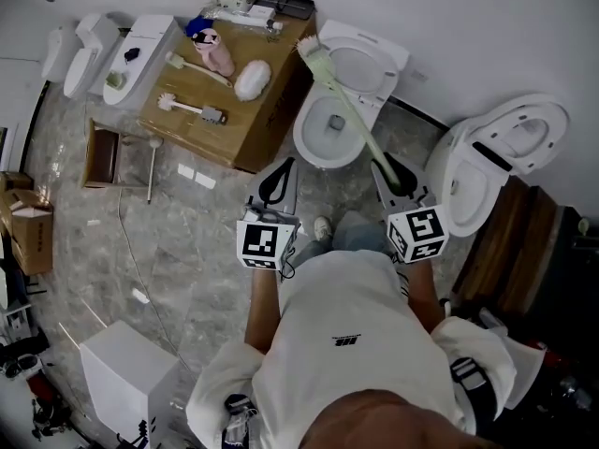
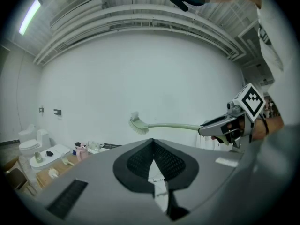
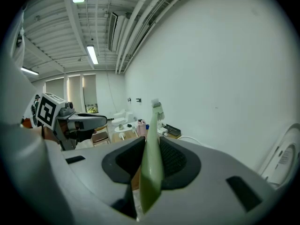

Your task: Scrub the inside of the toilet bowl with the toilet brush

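The white toilet bowl [image 1: 328, 131] stands open just ahead of me, its seat and lid [image 1: 367, 62] raised. My right gripper [image 1: 392, 170] [image 3: 151, 143] is shut on the pale green handle of the toilet brush [image 1: 348, 108] [image 3: 151, 168]. The brush is held up in the air, its bristle head [image 1: 310, 52] [image 2: 137, 124] over the bowl's far left side, outside the water. Left of the bowl, my left gripper [image 1: 275, 180] [image 2: 152, 142] is shut with nothing in it.
A wooden crate [image 1: 245, 120] left of the toilet carries several other brushes and bottles. A second toilet [image 1: 493, 162] stands open at the right. Cardboard boxes [image 1: 28, 227] and a white box [image 1: 117, 368] lie on the marble floor at left.
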`<state>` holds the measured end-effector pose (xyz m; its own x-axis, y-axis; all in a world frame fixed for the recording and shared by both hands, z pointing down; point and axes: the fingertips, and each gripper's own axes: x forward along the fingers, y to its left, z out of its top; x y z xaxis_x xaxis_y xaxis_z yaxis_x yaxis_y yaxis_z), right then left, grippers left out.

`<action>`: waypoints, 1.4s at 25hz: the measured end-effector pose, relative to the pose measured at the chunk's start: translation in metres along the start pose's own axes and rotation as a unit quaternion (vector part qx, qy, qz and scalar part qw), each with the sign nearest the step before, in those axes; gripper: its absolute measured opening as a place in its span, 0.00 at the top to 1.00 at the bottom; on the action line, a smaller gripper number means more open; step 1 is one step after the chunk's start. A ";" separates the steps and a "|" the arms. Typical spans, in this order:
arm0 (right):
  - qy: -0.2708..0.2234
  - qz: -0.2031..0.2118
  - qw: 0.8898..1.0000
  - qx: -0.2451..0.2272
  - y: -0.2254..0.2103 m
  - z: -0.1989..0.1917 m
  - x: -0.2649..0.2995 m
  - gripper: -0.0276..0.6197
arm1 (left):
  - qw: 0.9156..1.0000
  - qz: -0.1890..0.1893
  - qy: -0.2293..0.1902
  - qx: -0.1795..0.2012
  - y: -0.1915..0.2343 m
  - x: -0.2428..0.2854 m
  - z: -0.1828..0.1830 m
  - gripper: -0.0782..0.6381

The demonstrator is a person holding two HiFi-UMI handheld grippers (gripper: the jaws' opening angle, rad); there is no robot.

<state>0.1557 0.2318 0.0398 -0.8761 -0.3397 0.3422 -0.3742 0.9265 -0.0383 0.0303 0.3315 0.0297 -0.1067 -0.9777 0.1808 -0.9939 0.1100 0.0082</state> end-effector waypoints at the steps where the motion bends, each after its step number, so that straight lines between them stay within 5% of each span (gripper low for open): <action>1: 0.000 -0.002 1.000 0.001 -0.002 0.001 0.003 0.82 | 1.000 -0.002 0.000 0.000 0.002 0.004 0.000 0.88; 18: 0.012 -0.013 1.000 0.021 -0.062 0.005 0.075 0.82 | 1.000 -0.017 0.014 0.005 0.038 0.097 0.001 0.88; 35: 0.030 0.018 0.999 0.029 -0.132 0.023 0.170 0.82 | 0.999 -0.028 0.030 0.005 0.079 0.222 0.009 0.88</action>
<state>0.0489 0.0484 0.0820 -0.8703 -0.2945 0.3948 -0.3610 0.9267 -0.1045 -0.0725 0.1216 0.0621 -0.0498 -0.9696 0.2394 -0.9985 0.0536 0.0096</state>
